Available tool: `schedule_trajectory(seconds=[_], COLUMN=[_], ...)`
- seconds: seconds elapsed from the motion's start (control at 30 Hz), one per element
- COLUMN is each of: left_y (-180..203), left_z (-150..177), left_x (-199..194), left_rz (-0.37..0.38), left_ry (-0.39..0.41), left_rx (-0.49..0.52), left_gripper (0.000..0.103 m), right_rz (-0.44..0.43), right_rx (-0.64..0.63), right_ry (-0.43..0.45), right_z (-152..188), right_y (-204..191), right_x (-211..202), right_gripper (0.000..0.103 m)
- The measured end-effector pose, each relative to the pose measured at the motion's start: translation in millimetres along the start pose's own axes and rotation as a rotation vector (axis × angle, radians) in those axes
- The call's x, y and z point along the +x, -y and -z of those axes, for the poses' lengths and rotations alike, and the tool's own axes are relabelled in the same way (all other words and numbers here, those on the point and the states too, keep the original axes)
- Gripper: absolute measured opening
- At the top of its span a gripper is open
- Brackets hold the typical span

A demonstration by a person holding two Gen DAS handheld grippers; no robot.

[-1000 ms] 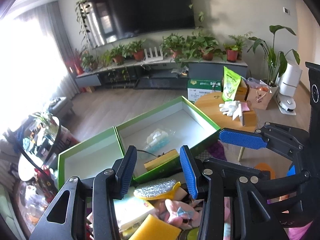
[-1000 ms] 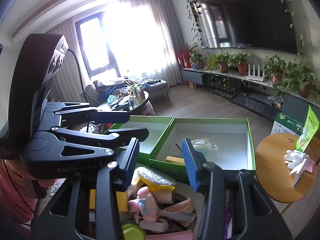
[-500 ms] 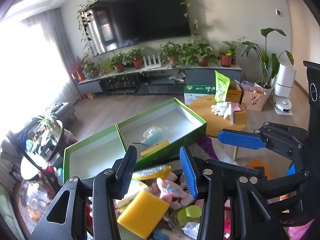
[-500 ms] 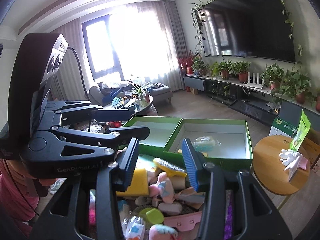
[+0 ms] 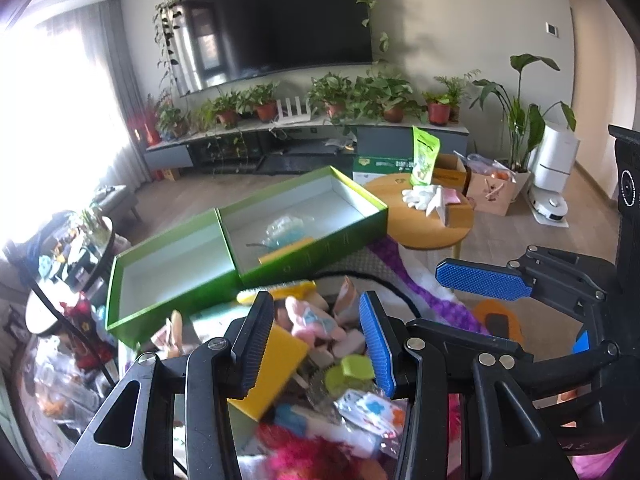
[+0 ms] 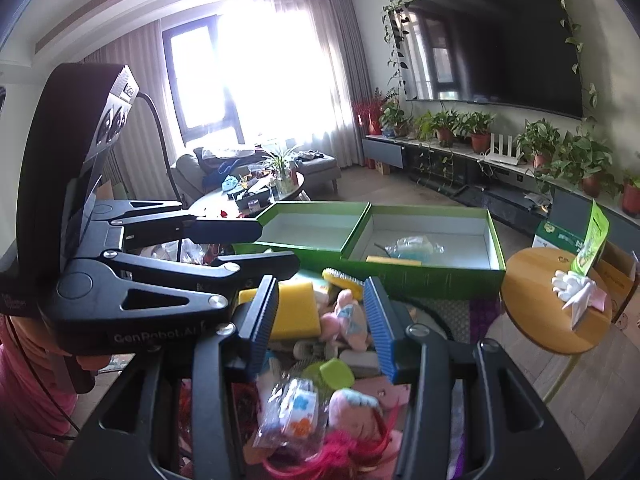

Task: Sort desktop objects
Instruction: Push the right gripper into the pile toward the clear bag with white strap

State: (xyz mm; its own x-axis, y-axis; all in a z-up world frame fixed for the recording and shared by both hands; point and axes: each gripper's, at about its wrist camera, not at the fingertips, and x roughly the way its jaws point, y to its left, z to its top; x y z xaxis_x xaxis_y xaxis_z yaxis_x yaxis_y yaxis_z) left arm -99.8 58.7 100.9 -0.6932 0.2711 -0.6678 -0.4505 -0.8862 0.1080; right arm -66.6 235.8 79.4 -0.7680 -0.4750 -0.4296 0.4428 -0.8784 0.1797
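Green box (image 5: 320, 256) behind toy pile (image 5: 320, 336), seemingly touching

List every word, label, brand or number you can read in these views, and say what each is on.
"GenRobot.AI": on the black body of the left claw, seen from the right wrist camera.
Green standing pouch: print too blurred to read.
Green and white carton behind the round table: lettering too small to read.
Clear packet with coloured print: unreadable.
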Motion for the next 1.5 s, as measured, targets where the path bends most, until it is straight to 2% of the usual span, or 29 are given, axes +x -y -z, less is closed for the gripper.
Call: schedule_trajectory(seconds=[0.27,0.63,0.87,1.03,1.17,1.3,1.43,1.5], left_y=[2.5,1.8,-6.7,-4.6,-0.7,3.4,5.0,4.9], left_z=[28.4,63.6,66.6,68.8,68.8,68.7,73.1,75.2], left_x=[9.7,35.5,46.5,51.4,54.8,64.3,72.9,77.4], left_rz=[0.038,0.069,0.072,0.084,0.087,0.089,0.098,0.098], left_ry=[-0.049,-0.131,-0.167,-0.18,-0.19,-0.21,-0.234,-0.244], left_rx=[-0.006,-0.02,-0.074,-0.078,-0.065,-0.057,-0.042,-0.039], left_gripper=[0.045,0.046,0.045,0.045,0.045,0.045,0.046,0.045], right_rz=[0.017,0.017,-0.041,-0.092,-0.127,-0.1,-0.026,-0.024], right_rx=[0.035,0.124,0.182,0.162,0.193,0.256,0.346,0.403], right_ry=[-0.041,-0.145,-0.157,-0.19,-0.221,-0.254,-0.273,-0.282], right_z=[27.4,73.2,97.2,105.3,113.6,123.4,132.9,137.4], right_y=[-8.3,-10.4,-15.8,-27.0,-27.1,-16.0,6.4,19.1], right_x=[0.5,21.3,14.8,17.1,21.5,31.2,40.8,42.0], right_gripper=[0.045,0.045,0.047,0.037,0.037,0.037,0.037,0.038])
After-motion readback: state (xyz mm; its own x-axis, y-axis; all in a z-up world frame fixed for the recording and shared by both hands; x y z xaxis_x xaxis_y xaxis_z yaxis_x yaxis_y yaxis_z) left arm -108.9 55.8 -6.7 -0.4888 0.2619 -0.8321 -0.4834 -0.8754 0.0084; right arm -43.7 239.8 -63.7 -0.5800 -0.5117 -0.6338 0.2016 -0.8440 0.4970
